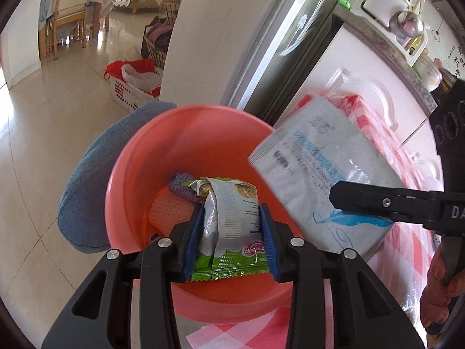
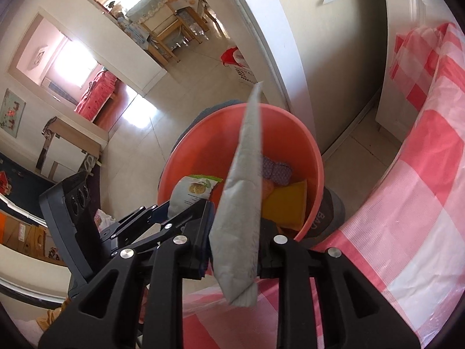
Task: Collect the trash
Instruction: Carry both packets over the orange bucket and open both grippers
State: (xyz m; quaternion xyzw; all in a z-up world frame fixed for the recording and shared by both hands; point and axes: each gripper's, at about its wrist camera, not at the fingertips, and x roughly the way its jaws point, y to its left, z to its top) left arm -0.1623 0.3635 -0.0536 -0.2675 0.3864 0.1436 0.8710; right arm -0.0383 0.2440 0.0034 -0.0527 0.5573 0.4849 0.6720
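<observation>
Left wrist view: snack wrapper (image 1: 232,218) clamped between jaws above pink bin (image 1: 162,151).

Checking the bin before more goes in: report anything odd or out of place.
Nothing spilled or damaged. The orange bin holds a purple cloth and a yellow sponge, odd among trash. The left gripper clamps the green wrapper, the right gripper the white packet.

Our left hand-held gripper (image 1: 231,232) has its blue-padded fingers (image 1: 193,238) pressed in from both sides, clamped. Our right hand-held gripper (image 2: 235,232) is likewise closed tight, reaching in beside the left one, both pointing forward and down.
</observation>
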